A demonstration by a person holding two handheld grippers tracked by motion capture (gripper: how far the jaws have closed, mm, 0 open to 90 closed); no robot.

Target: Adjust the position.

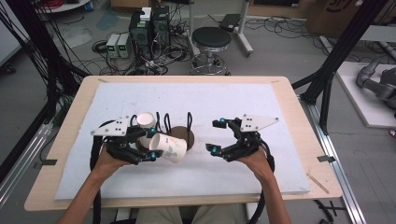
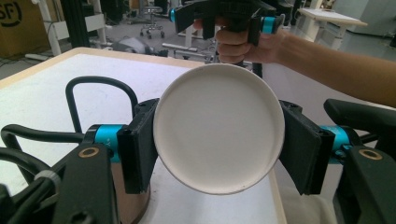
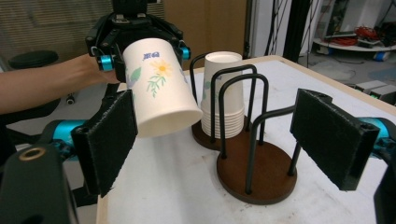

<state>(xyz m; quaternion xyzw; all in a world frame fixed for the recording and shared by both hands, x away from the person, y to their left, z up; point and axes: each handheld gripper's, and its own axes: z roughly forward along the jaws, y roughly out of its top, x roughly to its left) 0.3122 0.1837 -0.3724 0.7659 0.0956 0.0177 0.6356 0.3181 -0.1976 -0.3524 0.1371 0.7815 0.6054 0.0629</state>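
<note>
1 cup [image 1: 169,148] sits clamped in the left gripper [image 1: 152,144], lying nearly level, mouth toward the right gripper [image 1: 216,136], whose jaws stand apart and empty just across. Beyond it stand the rack [image 3: 254,173] and the stack [image 3: 223,95].

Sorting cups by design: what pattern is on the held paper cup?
Yellow flower, green leaves on white paper cup; right gripper view.

Not much to read here tbh. The cardboard box [image 2: 11,21] at the top left of the left gripper view has big dark letters that look like "SF", cut off at the edge. The paper cup [image 3: 159,88] has a small blue mark above its flower print, too tiny to make out.
</note>
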